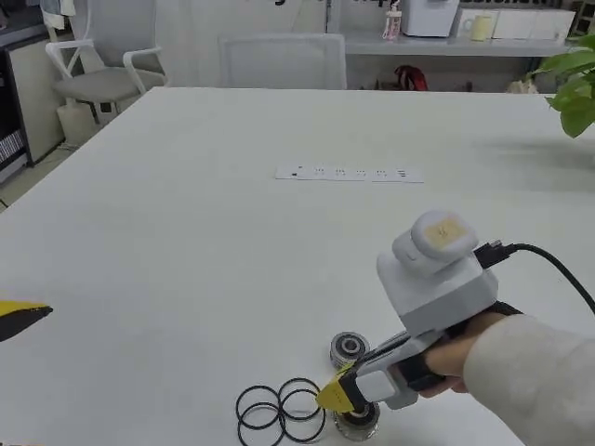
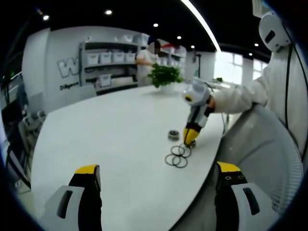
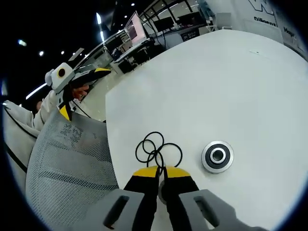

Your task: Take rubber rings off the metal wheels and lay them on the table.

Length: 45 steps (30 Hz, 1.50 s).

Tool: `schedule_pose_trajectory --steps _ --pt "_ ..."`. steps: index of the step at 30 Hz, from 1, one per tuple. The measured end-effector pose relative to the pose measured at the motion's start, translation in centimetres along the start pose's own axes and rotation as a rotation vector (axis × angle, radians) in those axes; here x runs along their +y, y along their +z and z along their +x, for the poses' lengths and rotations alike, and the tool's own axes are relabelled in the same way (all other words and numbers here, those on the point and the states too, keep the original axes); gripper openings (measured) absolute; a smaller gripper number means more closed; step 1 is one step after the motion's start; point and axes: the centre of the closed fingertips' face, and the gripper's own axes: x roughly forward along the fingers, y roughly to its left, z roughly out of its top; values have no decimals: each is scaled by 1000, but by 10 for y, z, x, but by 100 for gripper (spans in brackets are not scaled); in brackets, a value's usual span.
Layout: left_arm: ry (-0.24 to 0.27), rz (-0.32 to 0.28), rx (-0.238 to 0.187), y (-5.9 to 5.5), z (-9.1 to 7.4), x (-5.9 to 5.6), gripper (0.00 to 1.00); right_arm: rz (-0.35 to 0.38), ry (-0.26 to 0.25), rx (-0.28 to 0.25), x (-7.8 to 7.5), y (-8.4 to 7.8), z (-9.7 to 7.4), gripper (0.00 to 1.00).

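Several black rubber rings (image 1: pixel 279 411) (image 3: pixel 156 148) (image 2: pixel 176 157) lie overlapping near the table's front edge. My right gripper (image 1: pixel 337 397) (image 3: pixel 161 172) is shut at their edge, and a thin ring strand runs in between its yellow tips. A metal wheel (image 1: pixel 359 422) sits right under that gripper, mostly hidden by it. A second metal wheel (image 1: pixel 349 348) (image 3: pixel 217 156) (image 2: pixel 173 135) with a dark band lies flat just beyond. My left gripper (image 2: pixel 156 174) is open and holds nothing, well off to the left; one yellow tip (image 1: pixel 20 317) shows at the head view's left edge.
The white table (image 1: pixel 279 232) is broad, with a white power strip (image 1: pixel 349 174) at mid table. A green plant (image 1: pixel 572 88) stands at the far right. A mesh chair (image 3: pixel 72 163) is close to the table's near edge, and white chairs stand behind.
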Motion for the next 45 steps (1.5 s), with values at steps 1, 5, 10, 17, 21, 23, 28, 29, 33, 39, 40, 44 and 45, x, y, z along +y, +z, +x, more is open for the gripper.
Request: schedule_pose_trajectory --steps 1,5,10,17,21,23,28,29,33,39,40,44,45 --pt "-1 0 2 0 0 -1 100 -6 -6 -1 -1 0 0 2" --pt "-3 5 9 0 0 -2 100 -22 -33 -19 -5 5 -6 6" --pt "-4 7 14 0 1 -1 100 -28 -59 -67 -10 15 -18 8" --pt "-16 21 15 4 3 -4 100 -75 -127 -135 -19 33 -39 23" --pt "-20 31 16 6 2 -4 100 -116 -142 -175 -14 43 -53 32" --pt "-19 33 15 7 2 -4 100 -133 -151 -196 -11 48 -61 39" --pt "-18 37 6 9 0 -3 100 -151 -148 -310 1 72 -93 51" --pt "-19 38 6 10 0 -3 100 -156 -150 -322 3 74 -98 52" --pt "-18 43 2 11 0 -5 100 -197 -176 -351 12 80 -120 59" --pt "-14 43 -6 13 -3 -4 100 -267 -207 -418 28 88 -155 71" --pt "-13 42 -8 13 -3 -3 100 -265 -207 -440 31 89 -163 72" --pt "-7 42 -16 14 -4 -2 100 -270 -227 -476 32 86 -182 75" --pt "-7 42 -18 14 -5 -2 100 -274 -234 -481 33 84 -185 76"
